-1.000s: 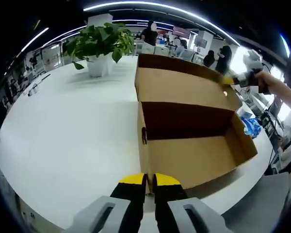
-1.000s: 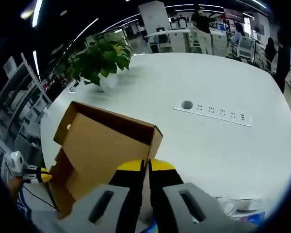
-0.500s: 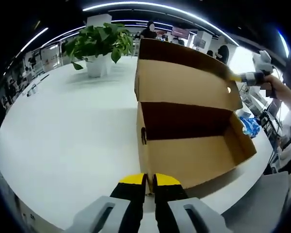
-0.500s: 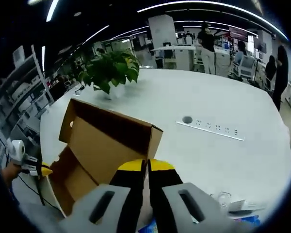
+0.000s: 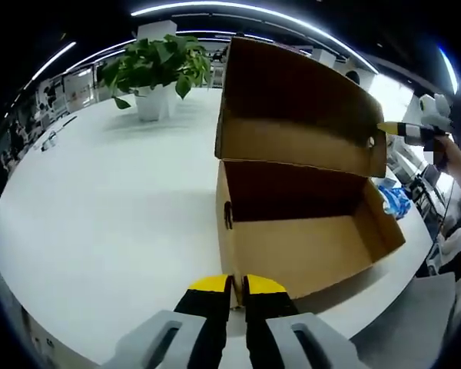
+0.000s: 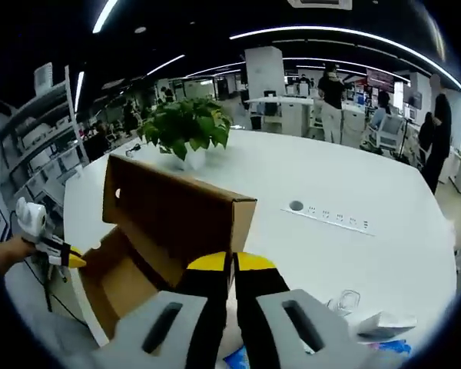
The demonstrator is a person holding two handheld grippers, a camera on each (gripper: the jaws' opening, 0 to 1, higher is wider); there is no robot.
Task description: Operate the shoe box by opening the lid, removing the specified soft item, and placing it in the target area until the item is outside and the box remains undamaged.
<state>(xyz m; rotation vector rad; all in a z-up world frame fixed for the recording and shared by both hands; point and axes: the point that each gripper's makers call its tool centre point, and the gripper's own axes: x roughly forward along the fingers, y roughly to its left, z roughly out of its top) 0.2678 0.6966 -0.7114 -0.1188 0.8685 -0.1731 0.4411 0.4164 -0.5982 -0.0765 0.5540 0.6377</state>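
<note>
While the left gripper [image 5: 237, 286] stays at bottom centre, jaws together at the box [image 5: 307, 246] edge, the lid [image 5: 292, 115] at upper centre has swung down, closing. Right gripper [image 6: 230, 265] jaws together. Box looks empty; blue item [image 5: 396, 201] lies right.

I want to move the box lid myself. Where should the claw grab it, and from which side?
Grab the lid by its free front lip, near a corner, coming in from the side end of the box. The lid stands nearly upright on its back hinge, so that thin edge sticks out in the open. Holding far from the hinge should swing it gently without creasing the cardboard.
</note>
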